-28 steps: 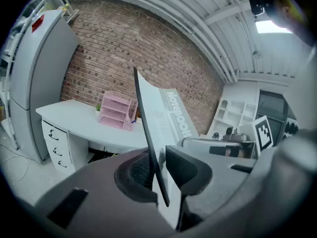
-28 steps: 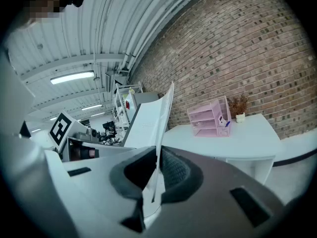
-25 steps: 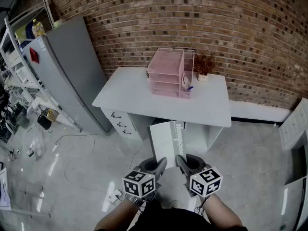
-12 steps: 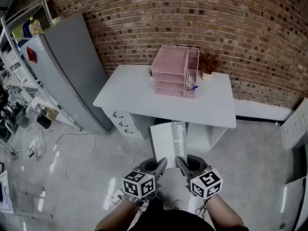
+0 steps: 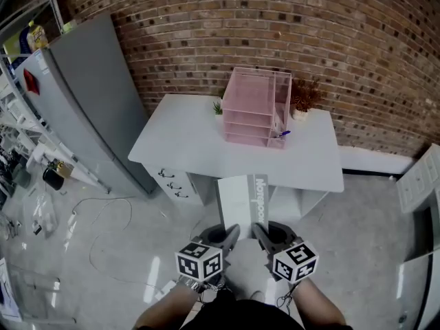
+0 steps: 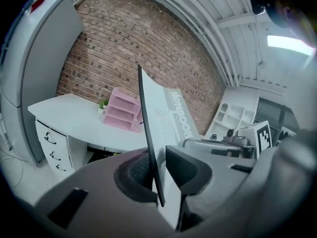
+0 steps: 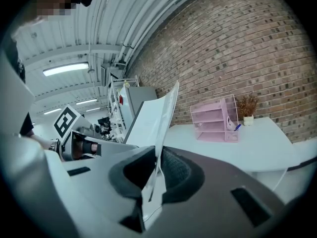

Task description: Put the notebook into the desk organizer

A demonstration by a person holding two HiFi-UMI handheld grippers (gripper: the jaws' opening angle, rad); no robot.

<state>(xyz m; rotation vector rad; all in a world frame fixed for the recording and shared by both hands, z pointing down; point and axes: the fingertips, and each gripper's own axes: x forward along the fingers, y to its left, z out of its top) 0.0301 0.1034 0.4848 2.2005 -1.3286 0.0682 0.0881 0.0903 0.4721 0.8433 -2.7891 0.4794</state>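
Fingers [image 6: 136, 170]: both pairs clamped on the notebook [image 5: 242, 196]. The left gripper [image 5: 225, 234] and right gripper [image 5: 263, 232] sit side by side on its near edge, and the right jaws have just been closing slightly more on it.
Notebook: in the air, broad face up, long axis running away from the fingers toward the desk [image 5: 179, 139].
Desk: ahead and lower, with the pink desk organizer [image 5: 251, 108] at its far side, straight beyond the notebook's far edge.
Nearer hand: neither, judged equal for the 2.

The notebook [image 5: 242, 196] cover reads "Notebook" along one edge.
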